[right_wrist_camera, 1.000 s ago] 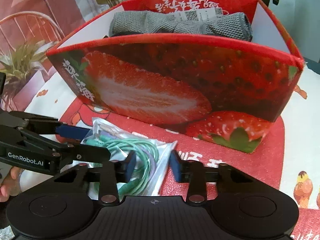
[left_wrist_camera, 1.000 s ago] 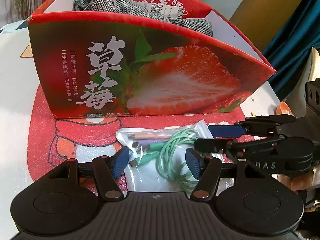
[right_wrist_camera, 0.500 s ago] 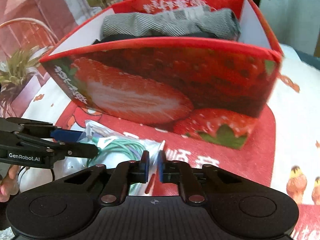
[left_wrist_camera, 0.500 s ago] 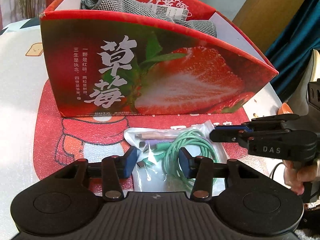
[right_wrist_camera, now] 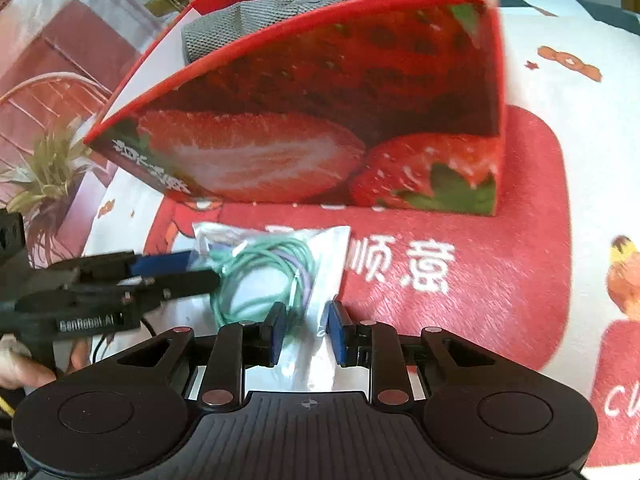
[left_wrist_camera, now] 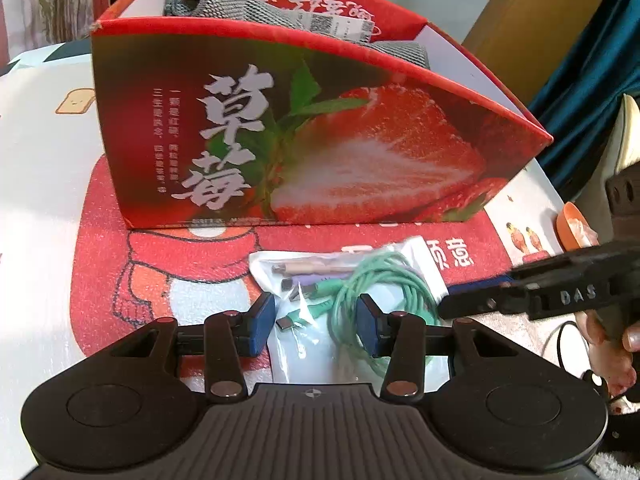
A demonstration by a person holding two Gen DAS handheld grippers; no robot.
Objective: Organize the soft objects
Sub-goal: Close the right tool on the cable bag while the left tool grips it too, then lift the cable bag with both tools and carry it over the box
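Note:
A clear plastic bag of coiled green and purple cables (left_wrist_camera: 352, 296) (right_wrist_camera: 280, 268) lies on the red mat in front of the red strawberry box (left_wrist_camera: 320, 144) (right_wrist_camera: 320, 120). Grey knit cloth (left_wrist_camera: 240, 4) (right_wrist_camera: 224, 28) lies inside the box. My left gripper (left_wrist_camera: 316, 326) is open, its fingers on either side of the bag's near end. My right gripper (right_wrist_camera: 306, 334) is open with the bag's near edge between its pads. Each gripper also shows in the other view, the right one (left_wrist_camera: 520, 296) and the left one (right_wrist_camera: 168, 276), at the bag's sides.
A red and white printed cloth (right_wrist_camera: 540, 240) covers the table. An orange object (left_wrist_camera: 572, 228) lies at the right edge in the left wrist view. Potted plant leaves (right_wrist_camera: 48, 168) stand left of the box. A dark blue curtain (left_wrist_camera: 592, 60) hangs at the right.
My right gripper was nearly shut half a second ago and has opened; its view swung right and tilted. My left gripper narrowed, then widened a little, over the bag.

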